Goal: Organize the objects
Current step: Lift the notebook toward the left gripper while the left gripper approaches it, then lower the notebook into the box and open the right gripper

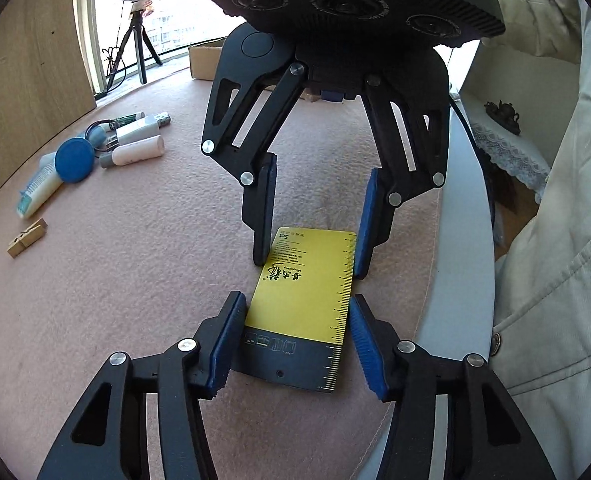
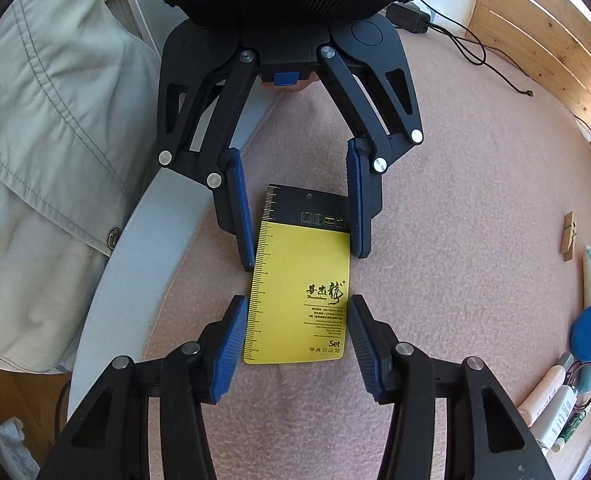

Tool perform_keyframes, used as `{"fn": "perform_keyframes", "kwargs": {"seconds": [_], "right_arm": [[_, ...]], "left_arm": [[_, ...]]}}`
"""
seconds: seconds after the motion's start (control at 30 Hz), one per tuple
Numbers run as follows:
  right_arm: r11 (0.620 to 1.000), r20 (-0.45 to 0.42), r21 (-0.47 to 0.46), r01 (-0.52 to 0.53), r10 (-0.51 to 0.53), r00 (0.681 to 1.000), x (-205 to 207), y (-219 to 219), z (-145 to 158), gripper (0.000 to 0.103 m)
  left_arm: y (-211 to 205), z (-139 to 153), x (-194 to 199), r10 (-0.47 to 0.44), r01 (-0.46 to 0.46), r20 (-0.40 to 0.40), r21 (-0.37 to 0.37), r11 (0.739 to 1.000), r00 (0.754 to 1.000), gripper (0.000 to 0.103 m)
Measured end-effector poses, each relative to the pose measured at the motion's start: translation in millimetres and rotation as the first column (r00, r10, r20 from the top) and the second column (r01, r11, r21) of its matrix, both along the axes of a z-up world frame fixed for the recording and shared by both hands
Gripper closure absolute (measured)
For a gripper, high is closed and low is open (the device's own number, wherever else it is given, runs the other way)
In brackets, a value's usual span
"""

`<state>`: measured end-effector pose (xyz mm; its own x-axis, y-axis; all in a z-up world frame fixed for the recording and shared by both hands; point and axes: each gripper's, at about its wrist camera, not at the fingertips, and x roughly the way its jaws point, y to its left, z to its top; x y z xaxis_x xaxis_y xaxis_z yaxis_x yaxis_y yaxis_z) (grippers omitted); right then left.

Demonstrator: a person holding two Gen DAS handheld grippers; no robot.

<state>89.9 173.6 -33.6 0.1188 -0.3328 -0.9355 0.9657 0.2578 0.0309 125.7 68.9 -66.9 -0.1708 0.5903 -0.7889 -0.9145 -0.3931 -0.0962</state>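
Observation:
A yellow card with a black end and ruler marks (image 1: 307, 292) (image 2: 299, 280) is above the pink tablecloth (image 1: 143, 300), near the table's rim. The two grippers face each other over it. My left gripper (image 1: 297, 312) (image 2: 305, 259) has its blue pads against both long edges at the black end. My right gripper (image 2: 297, 308) (image 1: 311, 262) presses its pads on both long edges at the yellow end. Whether the card rests on the cloth or hangs just over it I cannot tell.
A heap of tubes and small bottles with a round blue lid (image 1: 74, 160) (image 2: 590, 333) lies off to one side, a wooden clothespin (image 1: 27, 237) (image 2: 568, 236) beside it. The grey table rim (image 1: 459, 240) and a person's beige jacket (image 1: 555, 280) are close by. A cable (image 2: 475, 52) trails at the back.

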Motion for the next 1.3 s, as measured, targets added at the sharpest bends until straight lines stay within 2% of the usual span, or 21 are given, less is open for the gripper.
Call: {"fn": "perform_keyframes", "kwargs": {"seconds": [0.17,0.4,0.6,0.8,0.9,1.3], "right_arm": [[1.000,-0.022,0.002,-0.015,0.015,1.000,9.0,0.0,1.9,0.057],[1.000,-0.056,-0.020,-0.011,0.010,0.998,9.5,1.9,17.3,0.057],[0.998,-0.102,-0.053,-0.030,0.024,0.995,13.0,17.4,32.5,0.057],[0.988,-0.163,-0.097,-0.122,0.105,0.981,16.3,48.7,52.0,0.057],[0.984,-0.197,-0.107,-0.140,0.117,0.973,13.3,69.1,62.0,0.057],[0.987,-0.264,-0.157,-0.036,-0.006,0.965,-4.9,143.5,90.5,0.057]], "left_arm": [[2.4,4.8,2.1,-0.030,0.030,-0.005,-0.013,0.999,1.000,0.048],[5.6,25.7,2.5,-0.041,0.040,-0.043,-0.021,0.999,0.998,0.048],[24.2,42.2,3.8,-0.055,0.050,-0.074,-0.075,0.996,0.996,0.049],[66.1,65.8,5.0,-0.035,0.018,-0.102,-0.154,0.988,0.994,0.049],[88.2,79.8,0.3,-0.014,-0.006,-0.121,-0.162,0.987,0.993,0.049],[173.8,115.8,-27.3,-0.124,0.087,-0.180,-0.203,0.975,0.976,0.049]]}}
